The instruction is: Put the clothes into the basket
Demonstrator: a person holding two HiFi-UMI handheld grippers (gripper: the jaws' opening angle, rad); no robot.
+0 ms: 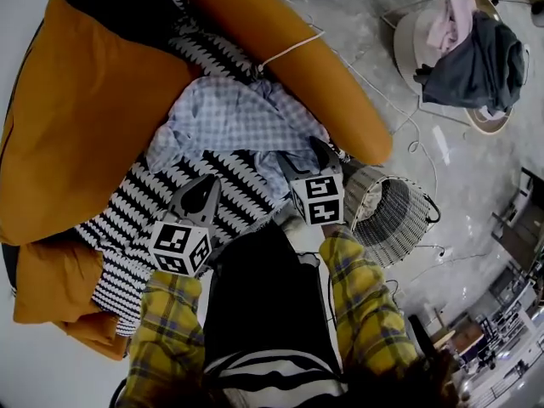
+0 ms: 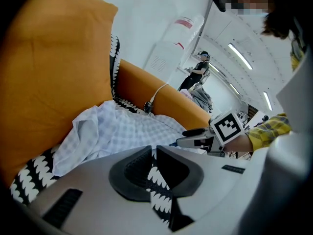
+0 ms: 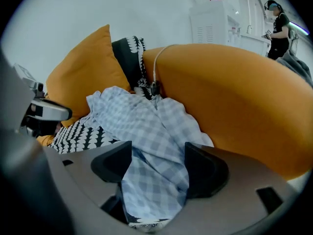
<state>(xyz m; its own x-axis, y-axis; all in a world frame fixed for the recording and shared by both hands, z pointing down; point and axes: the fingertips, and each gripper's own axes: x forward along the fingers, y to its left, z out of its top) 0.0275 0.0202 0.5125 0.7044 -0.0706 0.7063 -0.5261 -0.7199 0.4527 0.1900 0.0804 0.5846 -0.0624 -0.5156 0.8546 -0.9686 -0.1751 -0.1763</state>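
Right gripper view: right gripper (image 3: 159, 164) jaws spread, released, straddling the crumpled pale-blue checked shirt (image 3: 142, 121) on the orange sofa (image 3: 234, 97). Wire basket (image 1: 399, 228) at its 3 o'clock. Left gripper (image 2: 152, 152) jaws clenched together.

The head view looks steeply down from above onto the sofa (image 1: 144, 206) and the floor (image 1: 463, 177). Both gripper views sit low and close, facing across the checked shirt (image 1: 229, 117) toward the orange armrest (image 3: 234, 92). All three views share that shirt.
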